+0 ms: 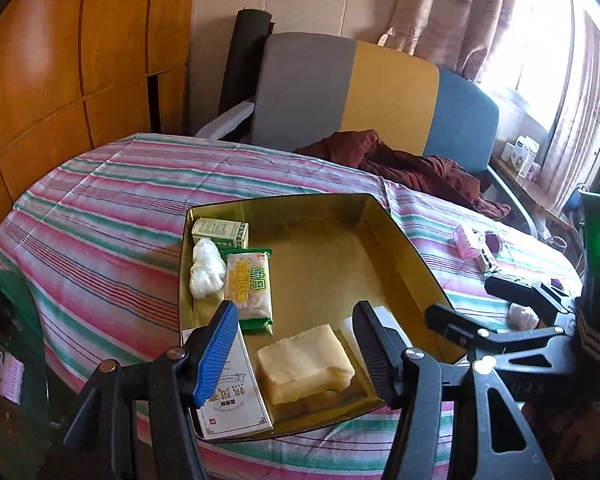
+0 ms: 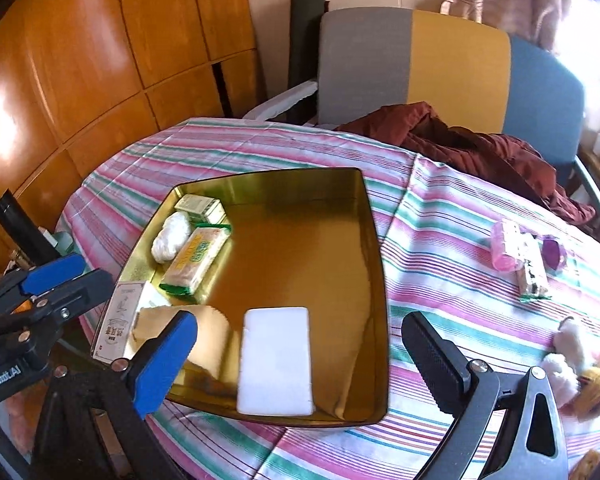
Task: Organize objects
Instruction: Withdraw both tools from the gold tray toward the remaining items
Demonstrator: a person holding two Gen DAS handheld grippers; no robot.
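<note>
A gold metal tray [image 1: 396, 248] [image 2: 374, 216] sits on the striped tablecloth. It holds a small green-white box [image 1: 220, 232], a white wad [image 1: 206, 270], a green snack packet [image 1: 250, 286], a white carton [image 1: 232, 400], a yellow sponge [image 1: 304, 364] and a white block [image 2: 276, 360]. My left gripper [image 1: 296, 352] is open and empty, just above the sponge at the tray's near edge. My right gripper [image 2: 300, 364] is open and empty, above the white block. A pink roll [image 2: 506, 246], a patterned packet [image 2: 532, 270], a purple item [image 2: 554, 256] and a plush toy [image 2: 576, 364] lie on the cloth at right.
A dark red garment [image 2: 460, 140] lies at the table's far edge before a grey, yellow and blue chair [image 2: 416, 64]. Wooden panels [image 2: 80, 60] stand at left. A windowsill with boxes [image 1: 520, 156] is at far right.
</note>
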